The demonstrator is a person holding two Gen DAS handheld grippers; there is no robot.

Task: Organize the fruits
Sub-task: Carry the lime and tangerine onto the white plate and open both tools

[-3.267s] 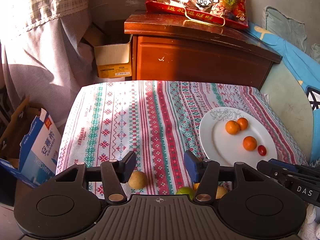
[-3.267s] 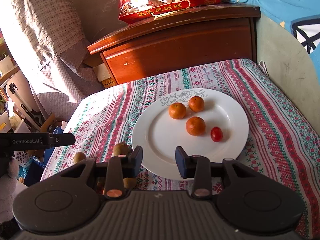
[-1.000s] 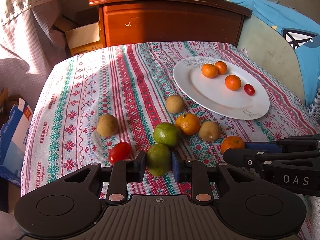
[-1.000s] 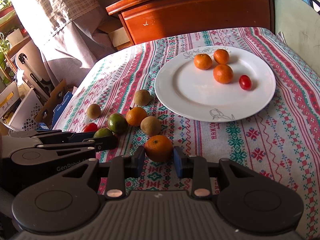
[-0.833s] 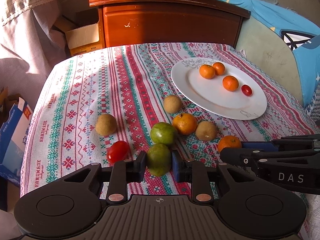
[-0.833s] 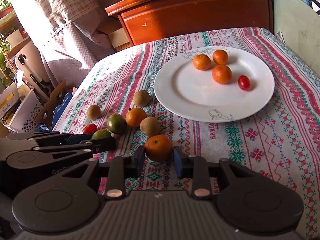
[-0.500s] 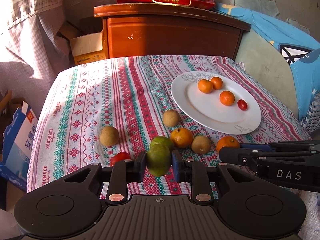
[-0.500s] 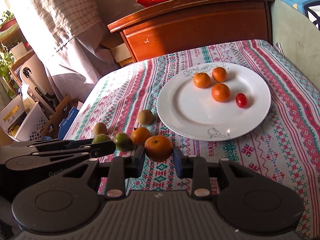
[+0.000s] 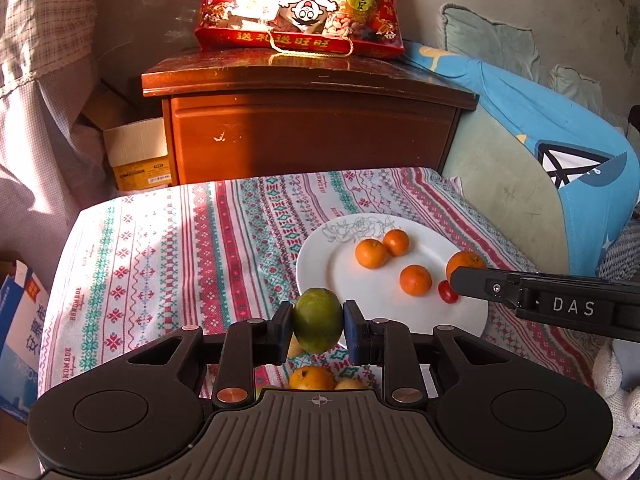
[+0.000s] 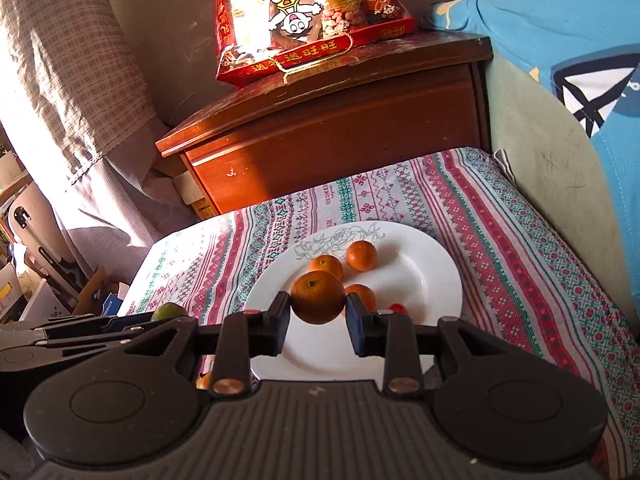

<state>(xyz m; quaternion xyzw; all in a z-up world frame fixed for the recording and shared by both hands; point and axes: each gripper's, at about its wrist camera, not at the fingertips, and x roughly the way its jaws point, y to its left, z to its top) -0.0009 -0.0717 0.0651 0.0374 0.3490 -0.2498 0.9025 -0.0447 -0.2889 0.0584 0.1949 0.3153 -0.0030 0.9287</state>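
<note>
Left wrist view: left gripper (image 9: 317,322) jaws clenched on green fruit (image 9: 318,319), right gripper (image 10: 318,316) likewise on orange (image 10: 318,297).

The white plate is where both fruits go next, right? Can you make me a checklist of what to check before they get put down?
1. Left gripper has a firm hold on the green round fruit: ok, pads press both sides.
2. Right gripper has a firm hold on the big orange tangerine: ok, clamped on both sides.
3. Round white plate has bare room: ok, near half is free.
4. Fruit already on the plate is out of the way: ok, three small tangerines and a red cherry tomato sit toward the far side.
5. Grippers are clear of each other: ok, apart.
6. Each fruit is over the plate: cannot tell for the green one.
</note>
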